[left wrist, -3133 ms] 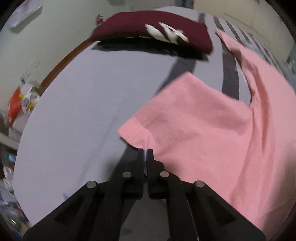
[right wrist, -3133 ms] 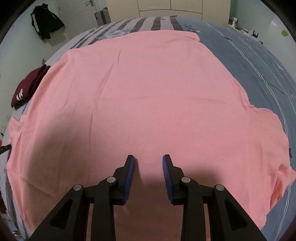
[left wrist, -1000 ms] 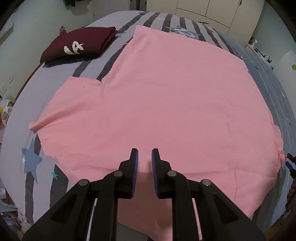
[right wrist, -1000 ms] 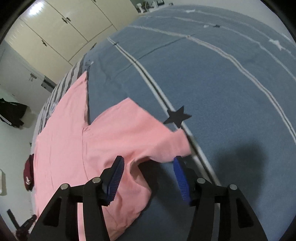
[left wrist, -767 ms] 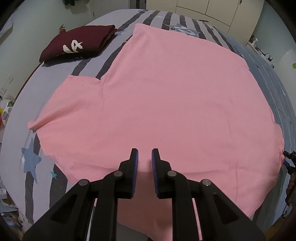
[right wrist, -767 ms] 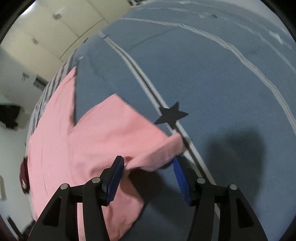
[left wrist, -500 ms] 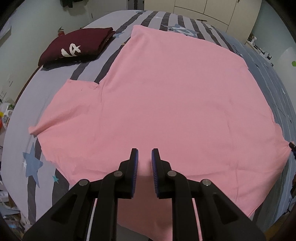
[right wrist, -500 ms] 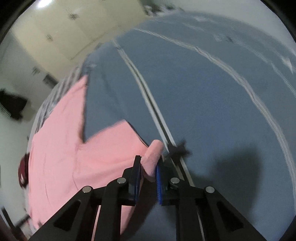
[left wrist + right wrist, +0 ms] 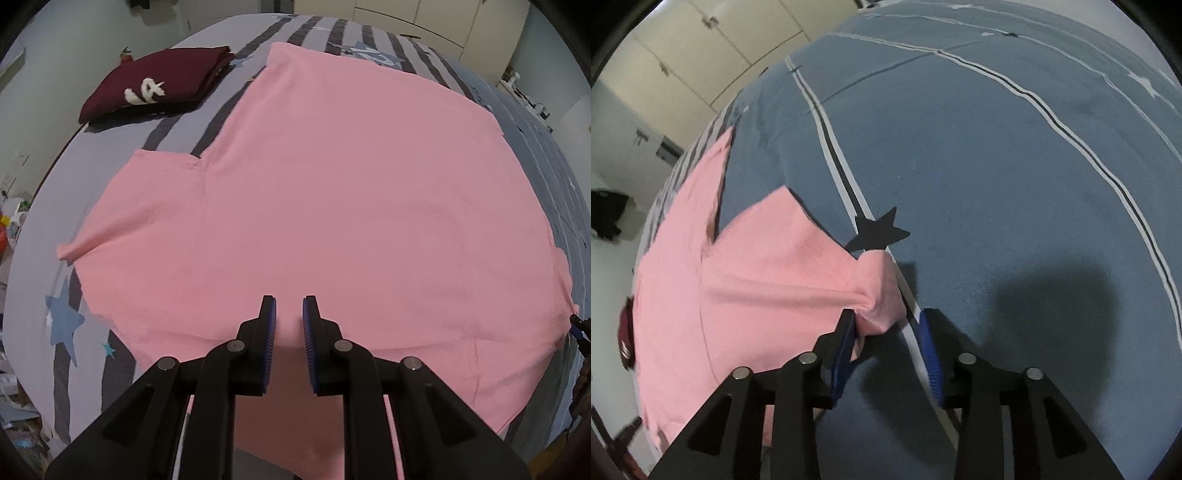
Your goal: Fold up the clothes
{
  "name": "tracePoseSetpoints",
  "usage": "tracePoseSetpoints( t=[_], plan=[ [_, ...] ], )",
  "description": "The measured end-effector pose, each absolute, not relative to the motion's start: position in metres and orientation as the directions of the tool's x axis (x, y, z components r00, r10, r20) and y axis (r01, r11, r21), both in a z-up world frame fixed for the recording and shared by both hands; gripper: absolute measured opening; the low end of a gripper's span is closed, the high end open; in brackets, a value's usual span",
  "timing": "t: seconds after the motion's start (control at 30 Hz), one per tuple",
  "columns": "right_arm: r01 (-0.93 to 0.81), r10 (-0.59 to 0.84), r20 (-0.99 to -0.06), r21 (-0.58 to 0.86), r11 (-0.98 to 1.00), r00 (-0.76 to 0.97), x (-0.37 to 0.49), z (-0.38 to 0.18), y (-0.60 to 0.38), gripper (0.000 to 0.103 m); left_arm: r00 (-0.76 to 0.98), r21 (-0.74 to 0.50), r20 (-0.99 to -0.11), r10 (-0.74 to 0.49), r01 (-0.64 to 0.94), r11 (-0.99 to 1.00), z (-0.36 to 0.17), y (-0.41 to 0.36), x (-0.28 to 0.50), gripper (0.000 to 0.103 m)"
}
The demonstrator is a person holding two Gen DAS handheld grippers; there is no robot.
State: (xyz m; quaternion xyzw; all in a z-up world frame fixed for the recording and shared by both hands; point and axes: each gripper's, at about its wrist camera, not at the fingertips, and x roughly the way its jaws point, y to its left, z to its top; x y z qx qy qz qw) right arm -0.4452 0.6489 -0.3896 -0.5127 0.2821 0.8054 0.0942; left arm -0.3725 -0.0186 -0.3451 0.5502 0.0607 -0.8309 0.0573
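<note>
With the right gripper (image 9: 886,314) opening beside the pink cotton T-shirt's bunched sleeve (image 9: 875,291), while the left gripper (image 9: 286,306) hovers narrowly parted and empty, the cuff may spring back crumpled.

Left gripper (image 9: 285,308) w/ matte black angular arms, round silver screws at pivots, blue ribbed pads (image 9: 270,332) on inner finger faces, right gripper (image 9: 888,328) same build, black linkage, silver screw heads, blue ribbed pads (image 9: 929,347)
</note>
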Motion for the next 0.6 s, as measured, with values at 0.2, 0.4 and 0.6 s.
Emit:
tracePoseSetpoints(
  t=[0.2, 0.4, 0.6],
  plan=[
    [-0.446, -0.147, -0.872, 0.375, -0.813, -0.466, -0.454, -0.394, 0.654, 0.039, -0.398, -0.025, -0.916, -0.046, 0.172, -0.985, -0.338, -0.026, -0.373, 0.012],
    [-0.373, -0.152, -0.849, 0.374, -0.849, -0.505, -0.46, -0.376, 0.628, 0.005, -0.414, -0.008, -0.907, -0.076, 0.197, -0.98, -0.34, -0.047, -0.37, 0.012],
    [-0.296, -0.117, -0.812, 0.338, -0.894, -0.572, -0.46, -0.335, 0.585, 0.004, -0.432, -0.029, -0.898, -0.084, 0.249, -0.968, -0.346, -0.085, -0.36, 0.012]
  ],
)
